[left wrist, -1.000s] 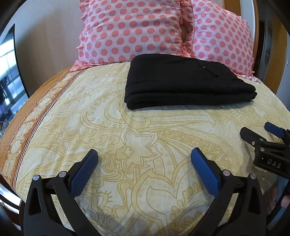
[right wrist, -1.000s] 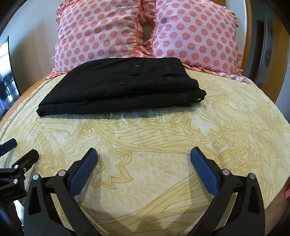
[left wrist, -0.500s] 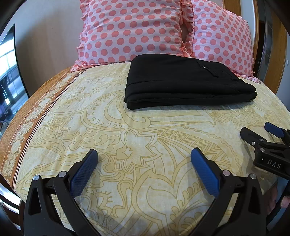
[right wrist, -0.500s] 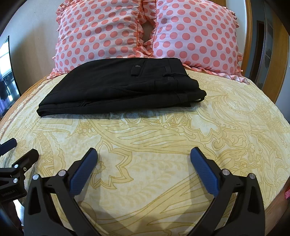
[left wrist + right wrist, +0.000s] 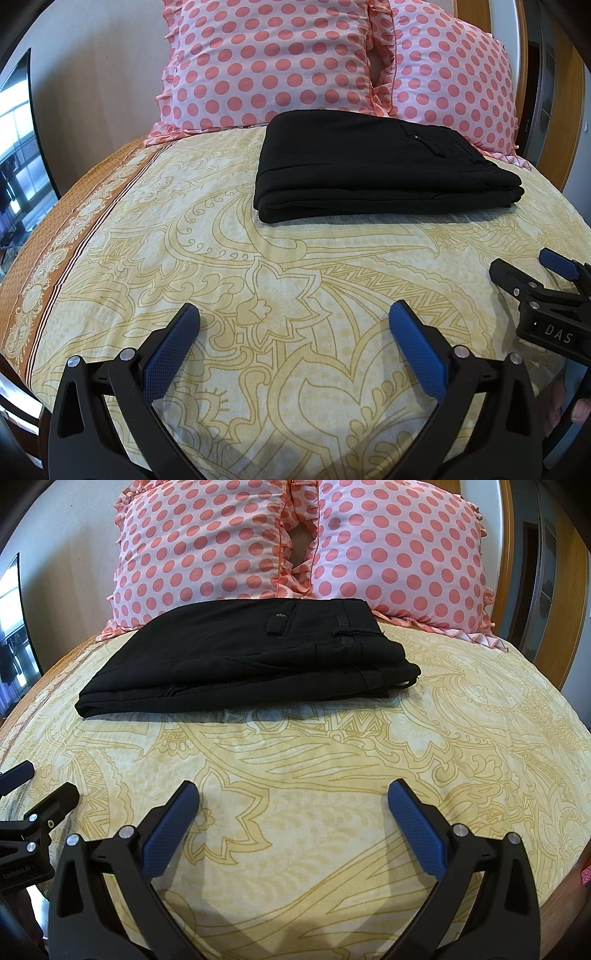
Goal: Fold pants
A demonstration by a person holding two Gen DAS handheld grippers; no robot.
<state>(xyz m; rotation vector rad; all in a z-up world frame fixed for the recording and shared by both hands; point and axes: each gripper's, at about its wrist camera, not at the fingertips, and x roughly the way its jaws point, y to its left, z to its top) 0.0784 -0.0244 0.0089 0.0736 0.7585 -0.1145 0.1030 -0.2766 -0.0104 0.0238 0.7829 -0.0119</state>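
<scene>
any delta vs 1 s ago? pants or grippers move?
No visible change. The folded black pants lie in the same spot on the yellow bedspread in front of the two polka-dot pillows. The left gripper and right gripper are both open and empty as before, held over the near part of the bed, clear of the pants.

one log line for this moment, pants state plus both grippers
pants: folded stack on bedspread, by pillows | left gripper: open, empty, short of pants | right gripper: open, empty, short of pants
</scene>
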